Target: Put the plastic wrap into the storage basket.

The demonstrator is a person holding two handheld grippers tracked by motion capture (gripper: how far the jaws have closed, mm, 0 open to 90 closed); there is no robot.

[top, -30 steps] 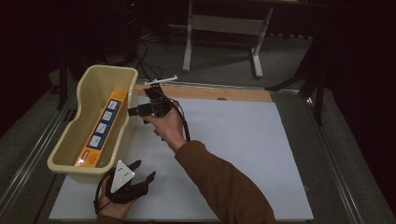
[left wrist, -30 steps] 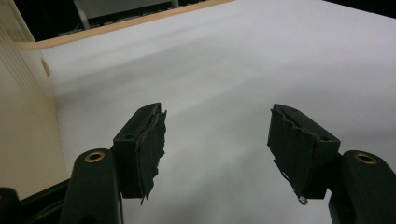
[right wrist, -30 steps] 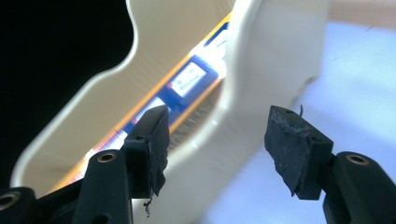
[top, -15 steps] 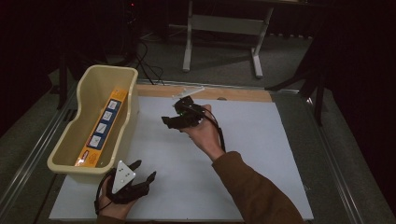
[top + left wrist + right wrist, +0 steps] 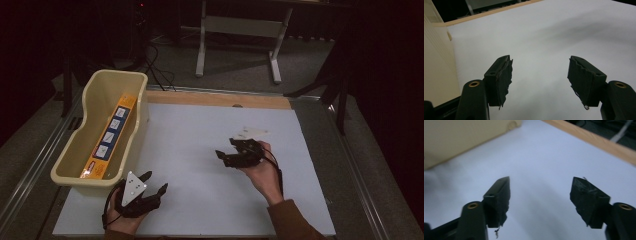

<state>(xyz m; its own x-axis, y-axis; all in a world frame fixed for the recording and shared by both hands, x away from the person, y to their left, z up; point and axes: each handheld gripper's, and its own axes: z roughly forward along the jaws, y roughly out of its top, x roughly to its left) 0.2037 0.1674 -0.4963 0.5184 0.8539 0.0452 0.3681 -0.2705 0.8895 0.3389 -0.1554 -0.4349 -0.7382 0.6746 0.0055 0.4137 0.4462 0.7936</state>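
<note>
On the white board (image 5: 210, 150) that covers the table, the largest thing at risk is the cream bin (image 5: 118, 73), which stands at the board's left edge with its near end just beside the left gripper (image 5: 156, 182); a careless sweep of that hand could knock the bin's wall and slide it off the board, since nothing appears to brace it. Inside the bin lies one long orange box (image 5: 107, 137) with pale labels, flat on the floor and running lengthwise from the near left corner toward the far right; it is the bin's single visible content, though the dim light may hide something small in the corners. A reach into the bin from the near end could catch the rim before the jaws clear it, or pinch the box by one end so that it tilts and slips.

The right gripper (image 5: 225, 147) hangs over the middle of the board, well apart from the bin; its jaws have just been opening and stand fairly wide with nothing between them; in the right gripper view the picture is blurred, so a grab made in haste could miss its mark. The left gripper's jaws are spread wide and empty over bare board.
</note>
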